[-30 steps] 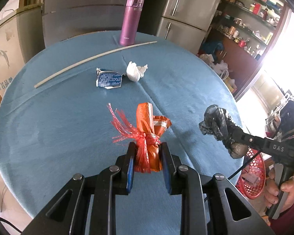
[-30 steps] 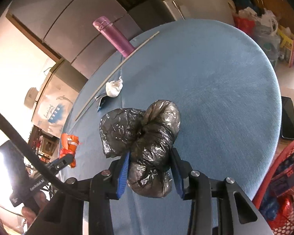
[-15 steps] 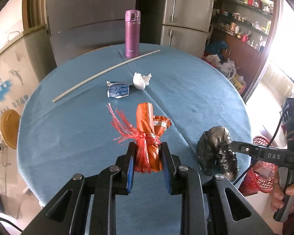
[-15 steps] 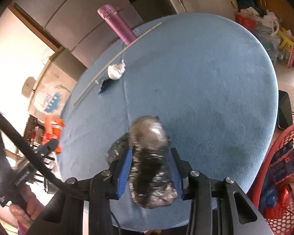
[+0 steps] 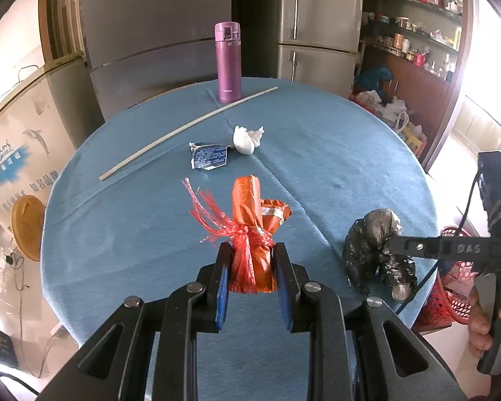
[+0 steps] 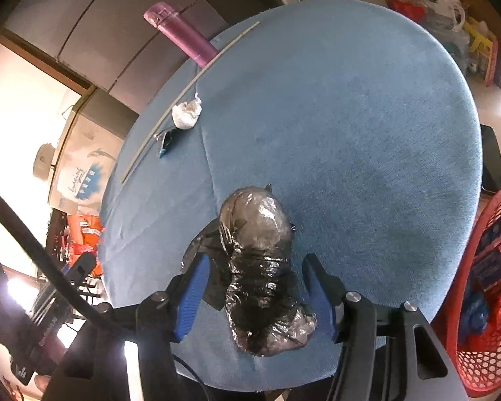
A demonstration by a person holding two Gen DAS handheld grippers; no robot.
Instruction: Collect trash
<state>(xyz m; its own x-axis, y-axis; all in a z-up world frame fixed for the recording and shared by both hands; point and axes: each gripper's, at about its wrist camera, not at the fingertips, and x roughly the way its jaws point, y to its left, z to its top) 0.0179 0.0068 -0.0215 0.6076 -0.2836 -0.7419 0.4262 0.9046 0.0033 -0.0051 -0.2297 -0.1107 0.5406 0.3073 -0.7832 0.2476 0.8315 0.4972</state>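
My left gripper (image 5: 252, 260) is shut on an orange wrapper bundle (image 5: 250, 220) tied with red plastic strips, held above the blue round table (image 5: 334, 153). My right gripper (image 6: 255, 274) is open, its blue pads (image 6: 193, 294) standing apart on either side of a crumpled black plastic bag (image 6: 260, 277) near the table's front edge; the bag also shows in the left wrist view (image 5: 374, 250). A white tissue wad (image 5: 247, 138) and a blue foil wrapper (image 5: 208, 155) lie further back on the table.
A purple thermos (image 5: 228, 61) stands at the table's far edge, with a long white stick (image 5: 187, 127) lying before it. A red mesh basket (image 6: 484, 300) holding trash stands on the floor at the table's right. Fridges and shelves stand behind.
My right gripper moved the black bag back toward the table's front edge near the red basket, and its jaws have opened. The left gripper drew back with the orange bundle.
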